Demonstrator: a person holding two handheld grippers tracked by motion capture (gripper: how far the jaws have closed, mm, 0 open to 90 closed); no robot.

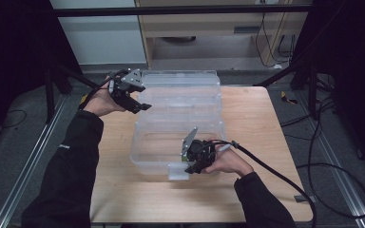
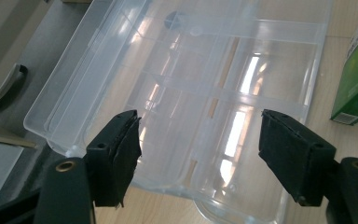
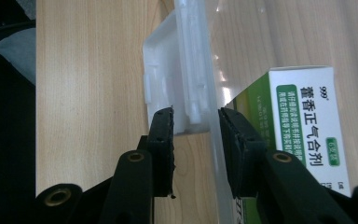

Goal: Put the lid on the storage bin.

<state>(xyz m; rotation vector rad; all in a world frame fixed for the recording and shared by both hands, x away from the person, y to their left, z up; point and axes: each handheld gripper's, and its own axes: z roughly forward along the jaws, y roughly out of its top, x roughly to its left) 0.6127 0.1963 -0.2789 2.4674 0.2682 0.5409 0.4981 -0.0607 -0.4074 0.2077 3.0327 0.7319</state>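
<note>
A clear plastic storage box (image 1: 140,152) stands open on the wooden table, its lid (image 1: 180,92) folded back flat behind it. My right gripper (image 1: 188,167) is at the box's front wall by the white latch (image 1: 177,172). In the right gripper view its jaws (image 3: 196,130) straddle that wall and the latch (image 3: 177,79), pads pressed on both sides. A green and white medicine carton (image 3: 303,121) lies inside the box. My left gripper (image 1: 142,97) hovers open at the lid's left end. The lid (image 2: 191,84) lies beyond its wide jaws (image 2: 198,140), with nothing between them.
The wooden table (image 1: 261,142) has bare room to the right of the box and in front of it. A black cable (image 1: 275,175) trails from my right gripper across the table's right front. The carton (image 2: 356,79) also appears at the right edge of the left gripper view.
</note>
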